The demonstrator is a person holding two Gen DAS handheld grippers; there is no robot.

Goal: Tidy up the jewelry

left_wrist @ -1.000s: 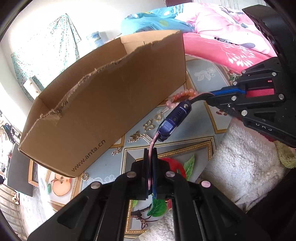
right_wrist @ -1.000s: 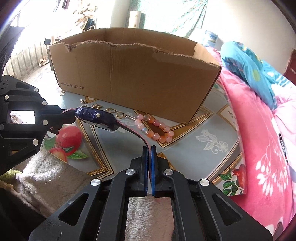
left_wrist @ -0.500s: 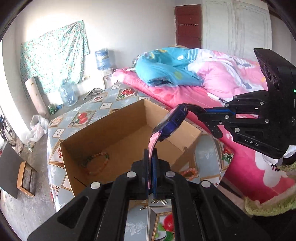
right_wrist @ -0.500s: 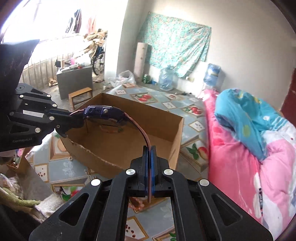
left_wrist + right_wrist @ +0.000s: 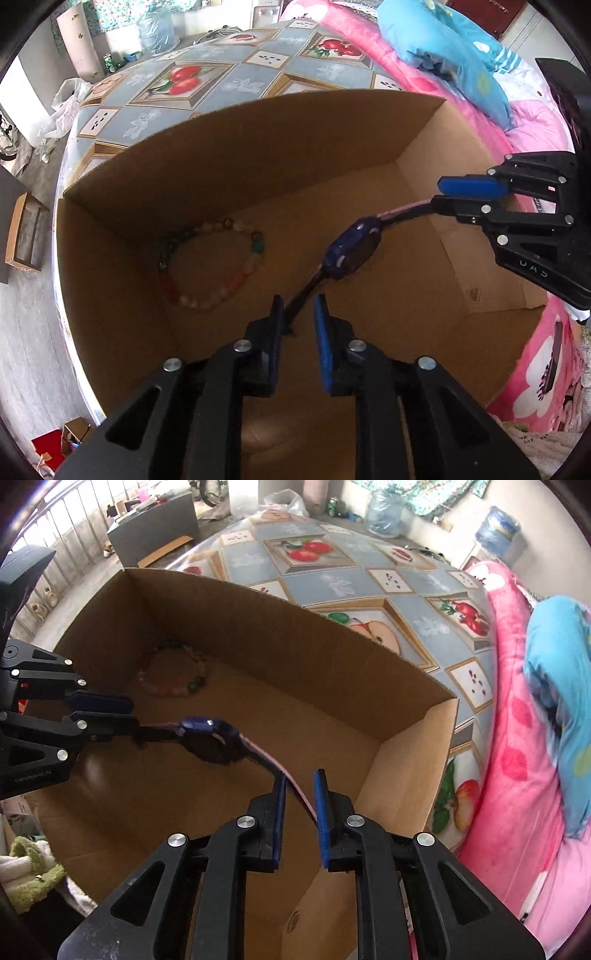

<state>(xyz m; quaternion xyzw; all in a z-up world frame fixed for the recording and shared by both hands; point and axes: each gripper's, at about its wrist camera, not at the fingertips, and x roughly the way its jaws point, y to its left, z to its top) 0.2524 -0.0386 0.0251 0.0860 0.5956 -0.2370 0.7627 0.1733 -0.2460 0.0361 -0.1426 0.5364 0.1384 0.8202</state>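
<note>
A blue watch [image 5: 351,251] [image 5: 210,734] with a pink strap hangs over the open cardboard box [image 5: 258,147] [image 5: 295,646], stretched between both grippers. My left gripper [image 5: 298,306] [image 5: 125,713] points down into the box. Its jaws are opening, and one strap end lies loose between the parted pads. My right gripper [image 5: 300,786] [image 5: 448,195] is opening too; the pink strap end runs between its pads without being pinched. A bead bracelet [image 5: 192,301] [image 5: 195,682] lies on the box floor in the far left corner.
The box stands on a table with a fruit-patterned cloth [image 5: 207,81] [image 5: 332,576]. Pink bedding [image 5: 535,387] [image 5: 517,738] and a blue quilt [image 5: 554,664] lie to the right. Towels [image 5: 33,867] sit at the lower left. Water bottles [image 5: 384,509] stand beyond the table.
Both grippers carried the watch from the table in front of the box up and over its open top. Their jaws, shut on the strap ends before, now stand parted.
</note>
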